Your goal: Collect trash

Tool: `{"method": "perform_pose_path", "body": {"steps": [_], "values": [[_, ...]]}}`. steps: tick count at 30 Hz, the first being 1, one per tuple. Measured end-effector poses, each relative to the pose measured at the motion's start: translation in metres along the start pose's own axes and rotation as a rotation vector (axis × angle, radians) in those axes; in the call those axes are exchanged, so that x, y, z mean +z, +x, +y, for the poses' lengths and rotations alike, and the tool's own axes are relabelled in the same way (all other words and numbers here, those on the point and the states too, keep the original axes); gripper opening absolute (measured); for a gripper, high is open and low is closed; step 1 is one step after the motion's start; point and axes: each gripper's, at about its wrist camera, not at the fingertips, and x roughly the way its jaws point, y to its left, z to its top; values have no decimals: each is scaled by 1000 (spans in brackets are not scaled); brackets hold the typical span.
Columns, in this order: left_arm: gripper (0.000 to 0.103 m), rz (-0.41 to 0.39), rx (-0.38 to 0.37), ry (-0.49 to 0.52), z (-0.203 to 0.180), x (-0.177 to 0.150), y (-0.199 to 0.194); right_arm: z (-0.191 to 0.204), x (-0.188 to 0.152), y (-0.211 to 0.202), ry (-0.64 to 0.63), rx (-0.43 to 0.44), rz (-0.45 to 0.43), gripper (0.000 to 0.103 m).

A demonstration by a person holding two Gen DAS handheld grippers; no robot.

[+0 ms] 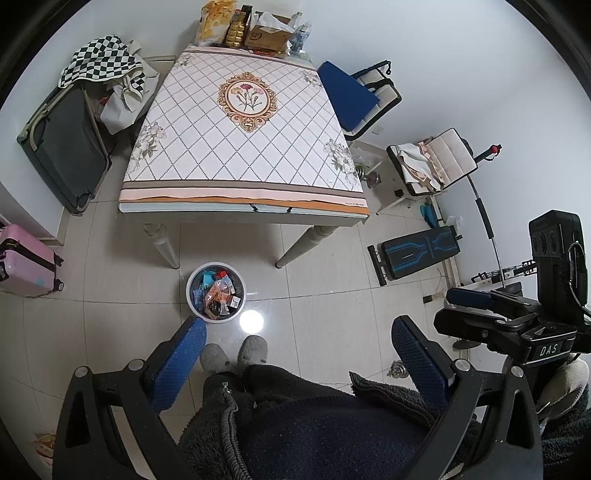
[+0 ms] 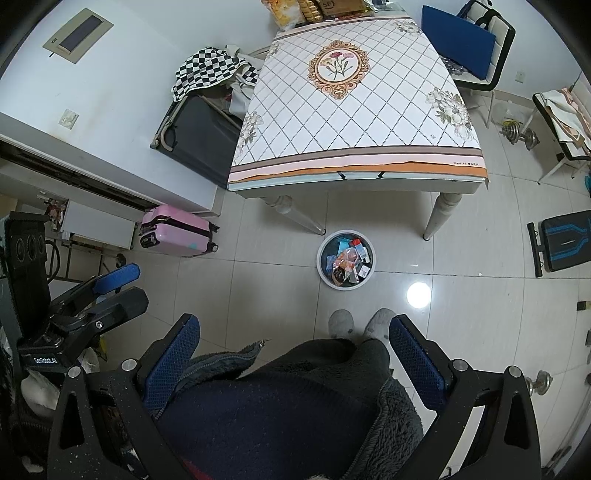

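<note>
A round white trash bin (image 1: 194, 301) stands on the tiled floor in front of the table and holds several colourful wrappers (image 1: 218, 293). It also shows in the right wrist view (image 2: 371, 262), with the wrappers (image 2: 347, 262) inside. My left gripper (image 1: 300, 354) is open and empty, held high above the floor near the person's body. My right gripper (image 2: 294, 350) is open and empty, also held high. The right gripper shows at the right edge of the left wrist view (image 1: 480, 306). The left gripper shows at the left of the right wrist view (image 2: 110, 284).
A table (image 1: 243, 192) with a diamond-patterned cloth stands ahead, with boxes and snack bags (image 1: 255, 29) at its far end. A dark suitcase (image 1: 66, 147), a pink suitcase (image 1: 26, 266), chairs (image 1: 369, 99), a fitness bench (image 1: 417, 254) and dumbbells (image 2: 521, 134) surround it. The person's slippers (image 1: 236, 352) are below.
</note>
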Motion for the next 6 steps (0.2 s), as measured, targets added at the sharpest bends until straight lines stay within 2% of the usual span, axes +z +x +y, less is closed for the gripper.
{"method": "perform_pose_path", "body": {"steps": [6], "values": [[103,-1,0,2,1,0,-1,0,0,0,2,2,1,103]]}}
